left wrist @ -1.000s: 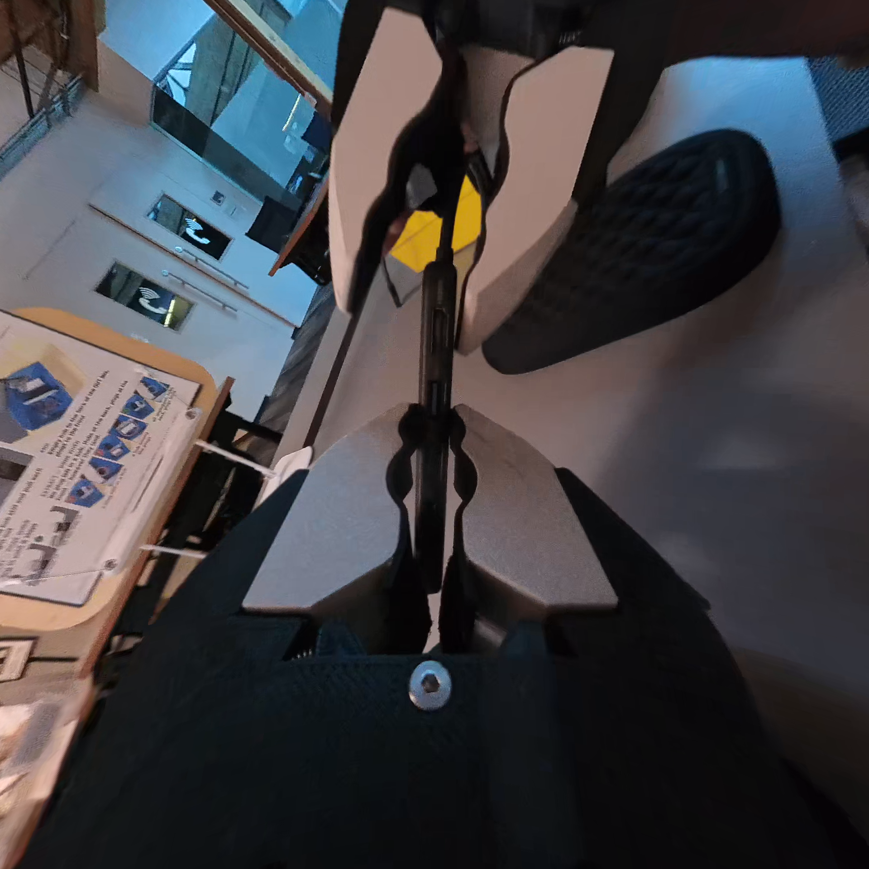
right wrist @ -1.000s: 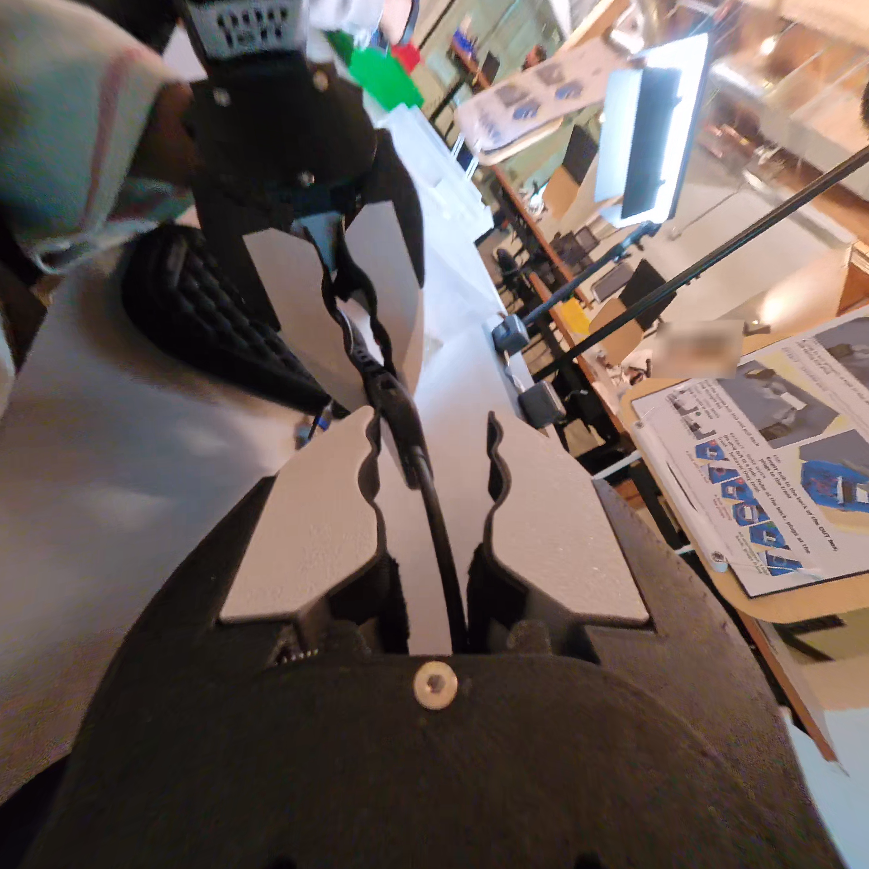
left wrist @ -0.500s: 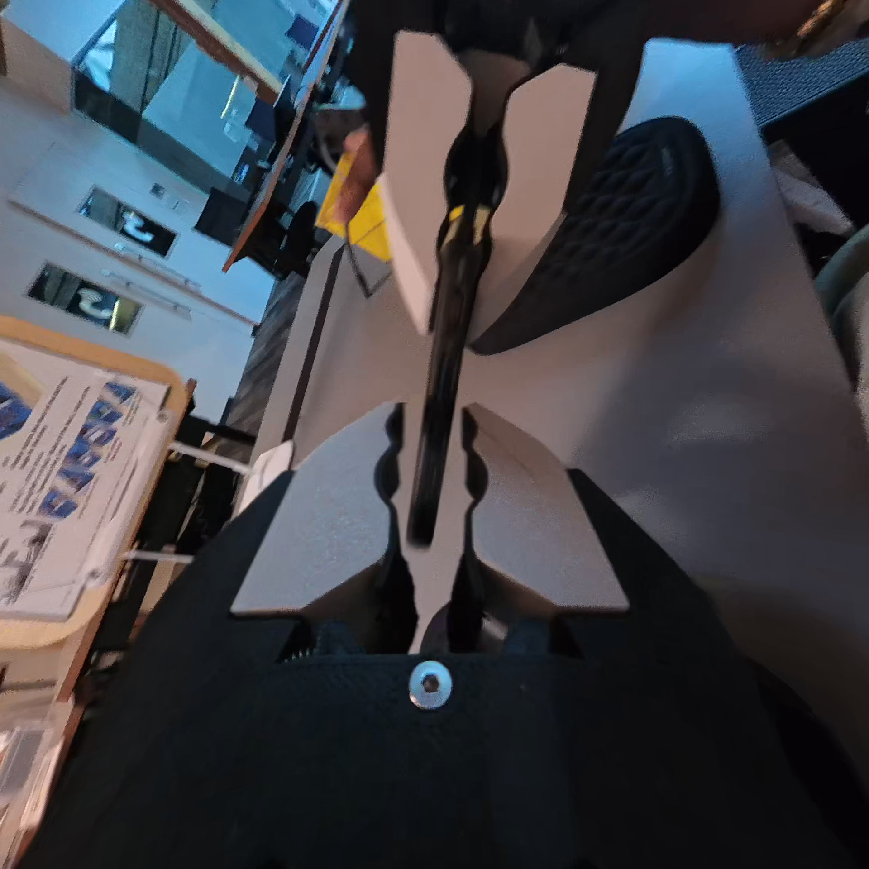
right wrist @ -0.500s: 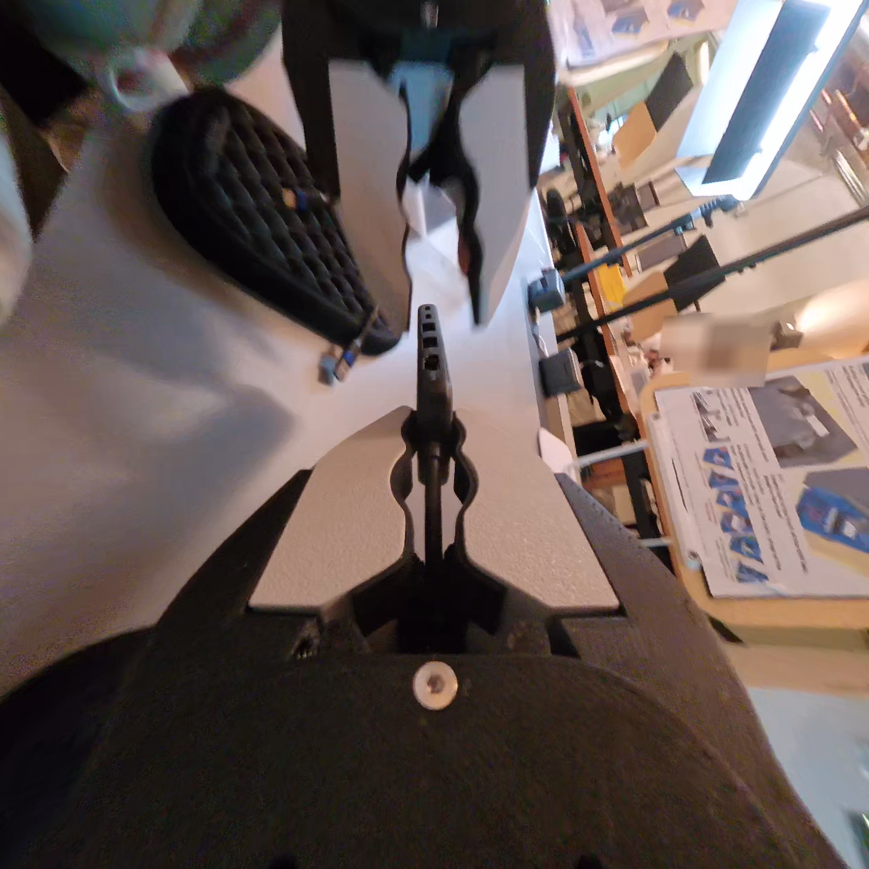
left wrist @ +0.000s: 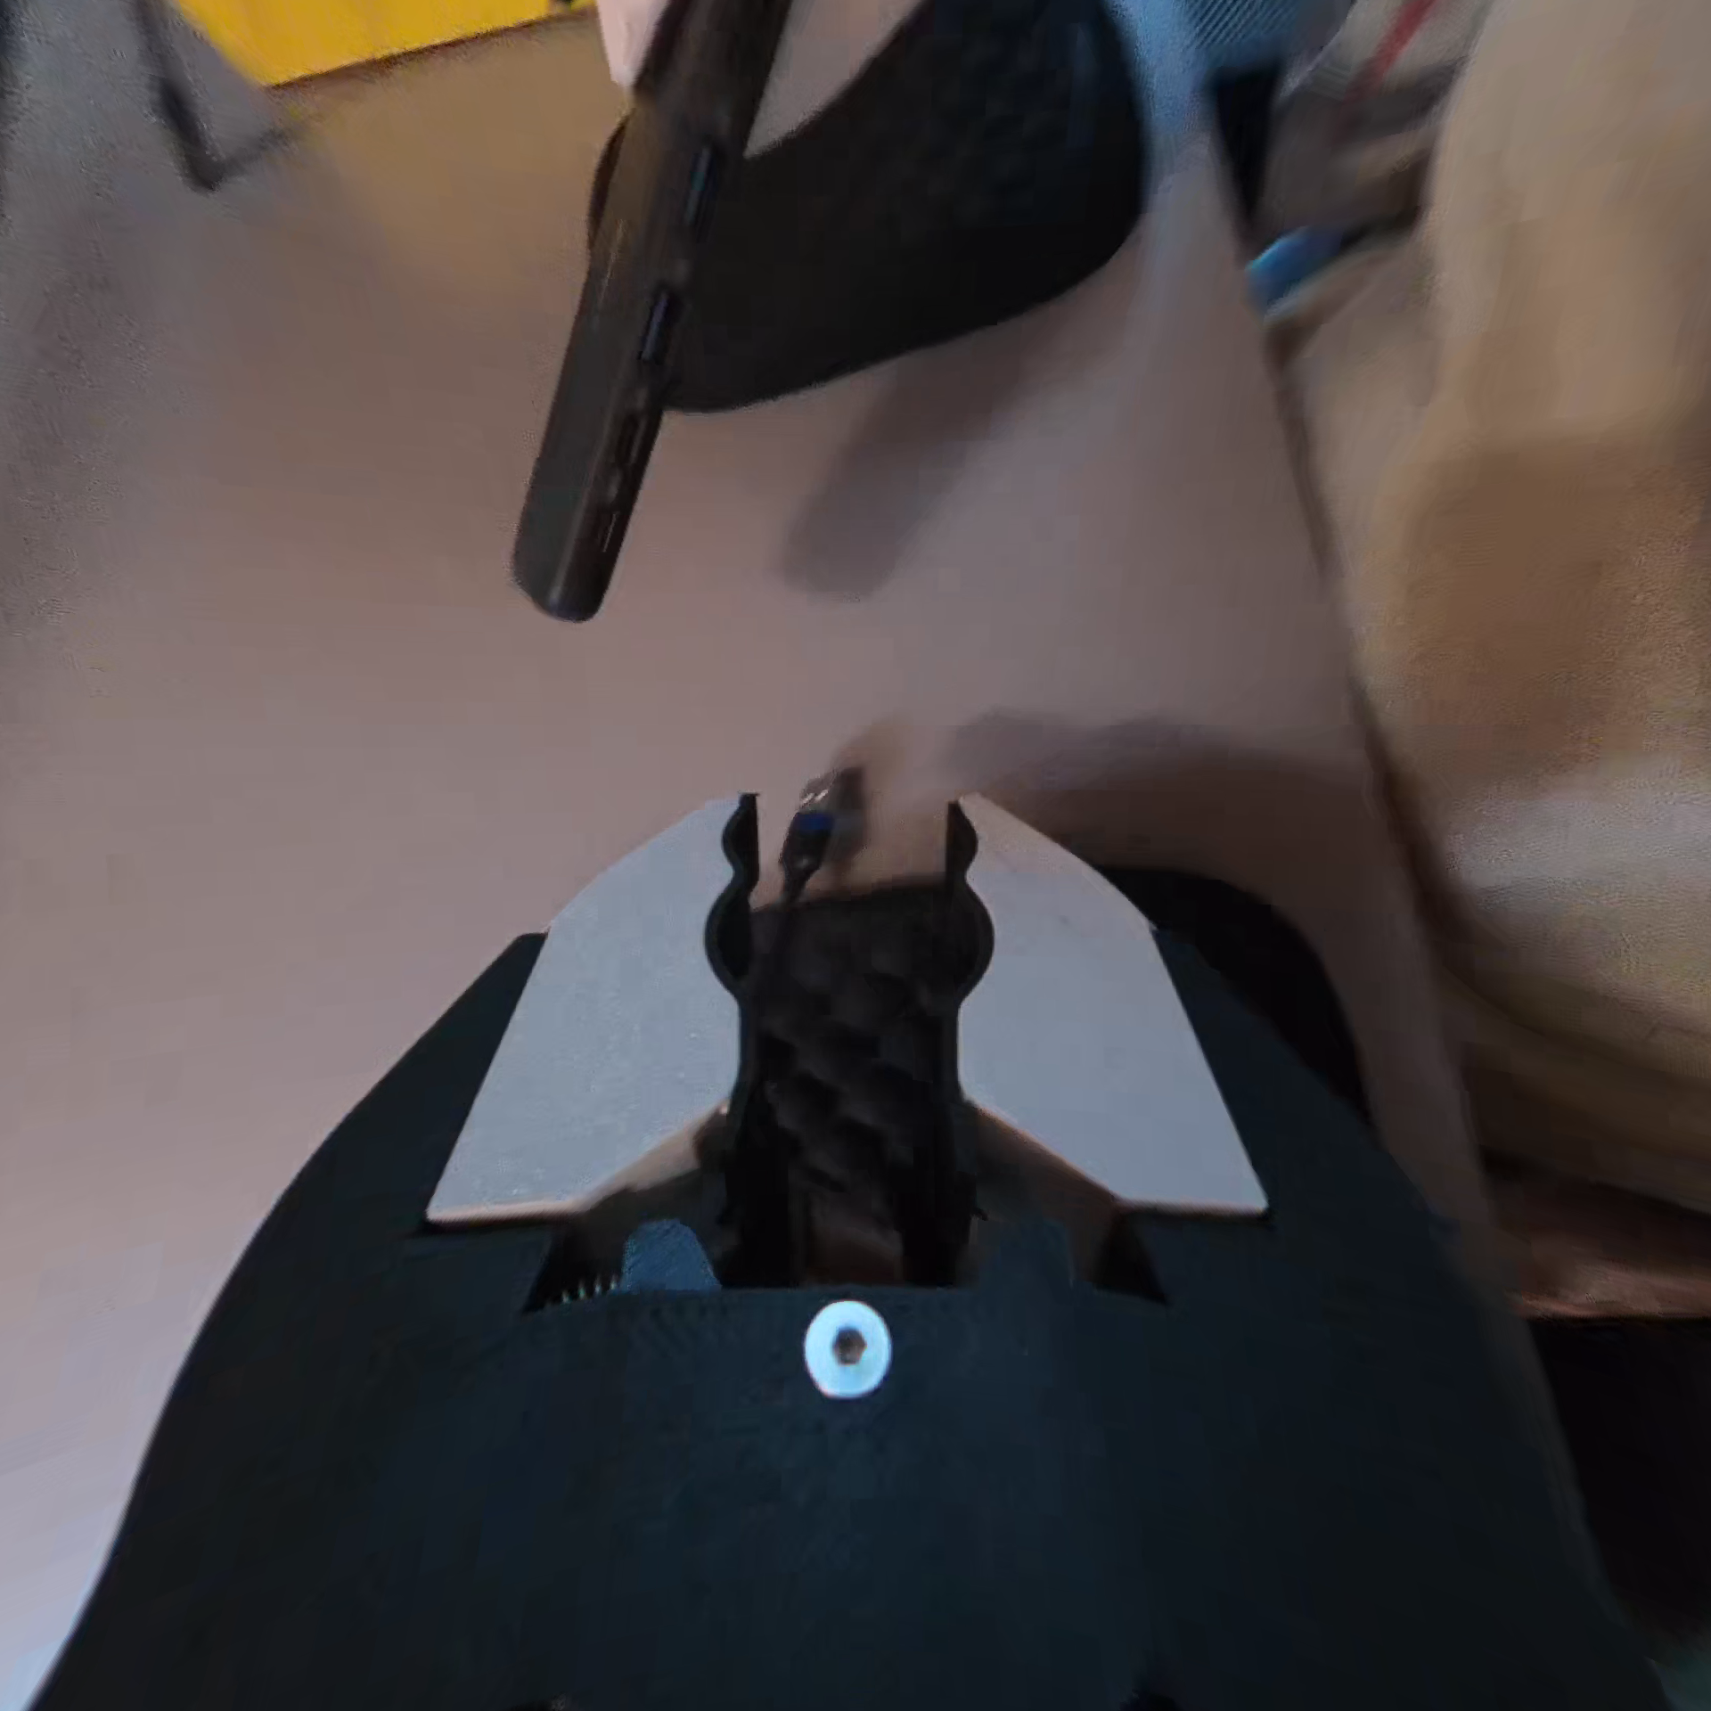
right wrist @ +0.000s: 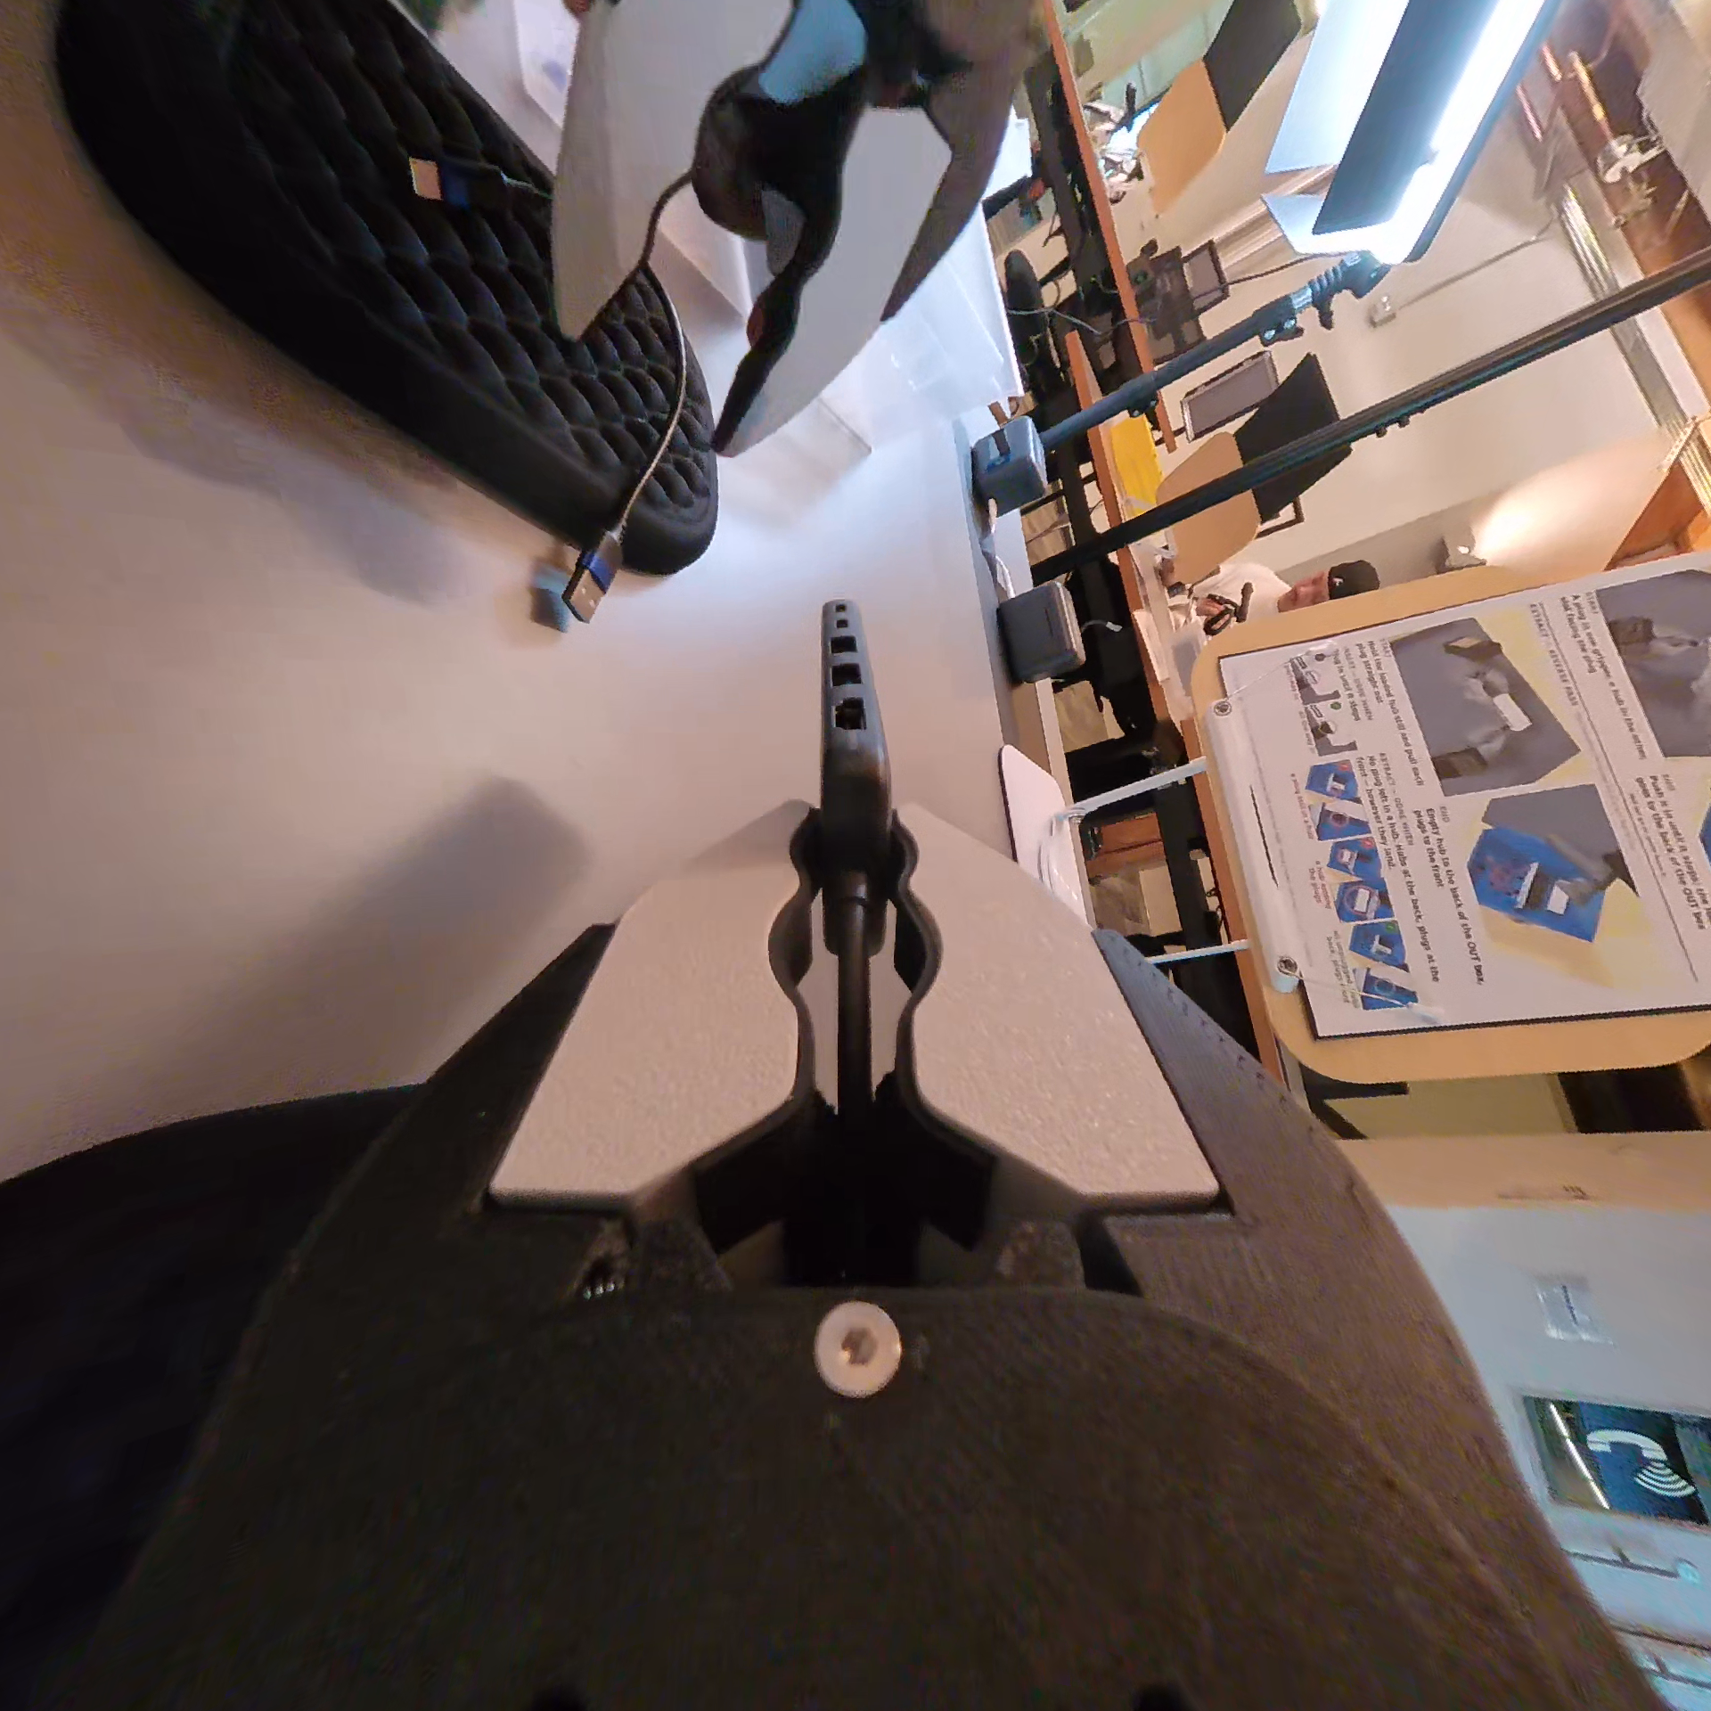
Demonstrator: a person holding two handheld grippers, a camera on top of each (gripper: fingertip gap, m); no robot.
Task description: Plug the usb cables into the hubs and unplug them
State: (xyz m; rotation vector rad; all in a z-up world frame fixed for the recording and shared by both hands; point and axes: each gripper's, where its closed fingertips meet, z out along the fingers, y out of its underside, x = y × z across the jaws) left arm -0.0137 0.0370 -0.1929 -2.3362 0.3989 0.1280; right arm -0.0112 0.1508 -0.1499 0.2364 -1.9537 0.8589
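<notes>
A: Right claw [right wrist: 852,819]?
B: Clamped on the black hub [right wrist: 850,713], centre frame, above the white table [right wrist: 278,741].
A: Left claw [left wrist: 852,805]?
B: Apart, empty; a blue-tipped plug [left wrist: 815,829] lies between its fingers, lower centre.

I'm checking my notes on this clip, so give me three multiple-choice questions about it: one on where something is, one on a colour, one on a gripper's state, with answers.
1. Where does the loose USB plug lie?
A. on the table beside the edge of the black mat
B. inside the hub
C. on the instruction board

2. What colour is the hub?
A. white
B. black
C. yellow

3. How does the left gripper stand?
A. shut on the hub
B. shut on a plug
C. open, holding nothing

Answers: 1 A, the right wrist view shows the plug on the white table at the mat's rim. 2 B, its body is black in both views. 3 C, its fingers stand apart while the right gripper clamps the hub.
</notes>
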